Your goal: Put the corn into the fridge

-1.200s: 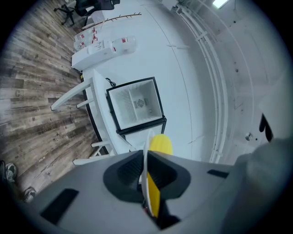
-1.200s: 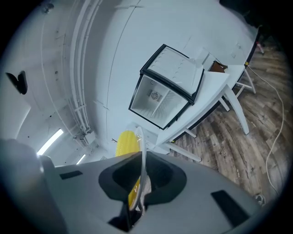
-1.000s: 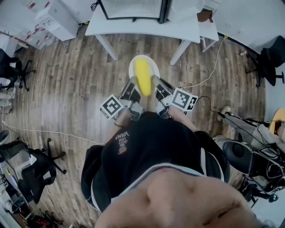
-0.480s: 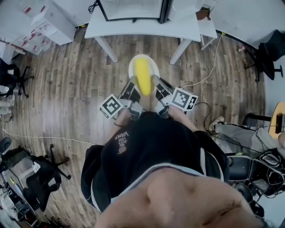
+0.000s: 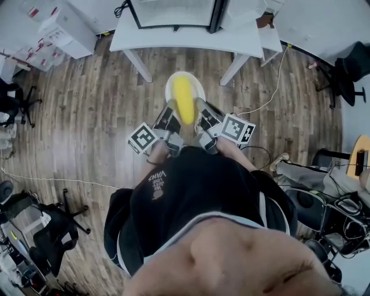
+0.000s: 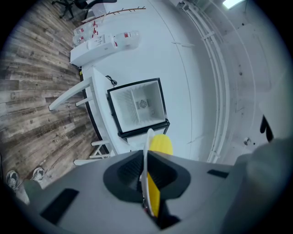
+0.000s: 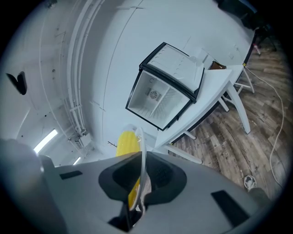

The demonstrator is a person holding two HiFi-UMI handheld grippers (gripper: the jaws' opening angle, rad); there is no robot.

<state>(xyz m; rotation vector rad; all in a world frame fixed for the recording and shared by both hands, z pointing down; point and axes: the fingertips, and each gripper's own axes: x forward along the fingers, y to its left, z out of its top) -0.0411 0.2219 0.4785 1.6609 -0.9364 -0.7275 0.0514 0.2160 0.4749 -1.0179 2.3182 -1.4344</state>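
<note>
Corn lies on a white plate carried in front of you. The left gripper and the right gripper are each clamped on the plate's rim. Remaining: reach the fridge, which appears open, on the white table, then load the corn. Only wood floor lies between; an office chair stands well aside.
</note>
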